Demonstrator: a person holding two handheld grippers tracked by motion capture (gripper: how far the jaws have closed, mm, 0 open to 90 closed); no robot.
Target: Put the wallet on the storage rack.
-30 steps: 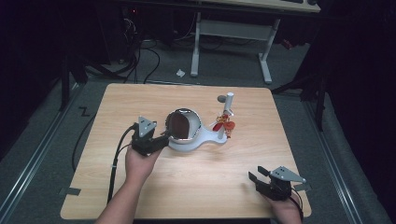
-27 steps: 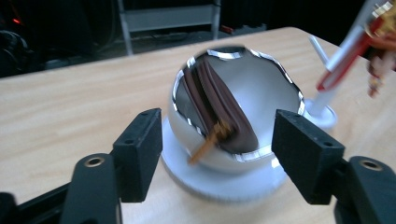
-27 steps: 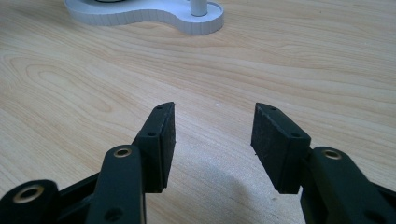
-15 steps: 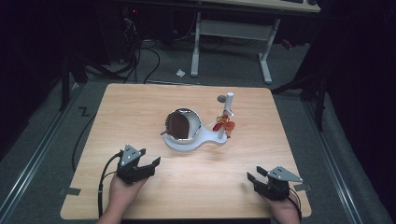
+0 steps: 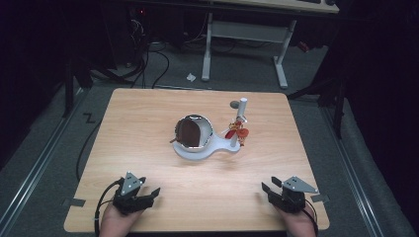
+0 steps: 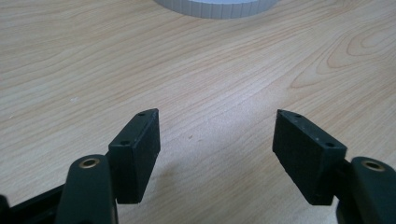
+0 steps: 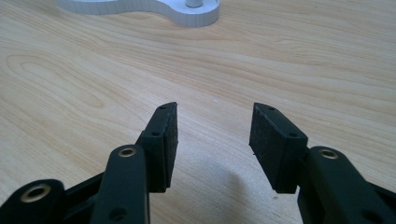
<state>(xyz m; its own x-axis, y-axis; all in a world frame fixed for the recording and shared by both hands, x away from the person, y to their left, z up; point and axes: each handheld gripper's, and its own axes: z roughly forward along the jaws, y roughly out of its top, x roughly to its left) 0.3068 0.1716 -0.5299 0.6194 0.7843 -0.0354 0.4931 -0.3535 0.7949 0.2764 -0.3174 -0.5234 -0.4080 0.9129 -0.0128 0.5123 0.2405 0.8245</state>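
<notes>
A white stand (image 5: 195, 150) sits mid-table and carries a round metal bowl (image 5: 193, 131) tipped on its side, dark inside. A grey post (image 5: 240, 114) rises from the stand's right end, with a small red and orange piece (image 5: 237, 133) hanging by it. My left gripper (image 5: 148, 193) rests low at the near left of the table, open with nothing between its fingers (image 6: 140, 140); the stand's rim (image 6: 215, 7) lies far ahead. My right gripper (image 5: 271, 190) stands open at the near right, its jaws just having closed a little on nothing, the stand's end (image 7: 191, 14) ahead.
The wooden table (image 5: 138, 113) has bare surface all around the stand. Beyond its far edge a white desk frame (image 5: 244, 34) and cables (image 5: 148, 59) lie on the dark floor. A cable trails from my left gripper over the near left edge.
My left gripper has left the bowl's side and come back and down to the near left of the table. The right gripper has stayed where it was.
</notes>
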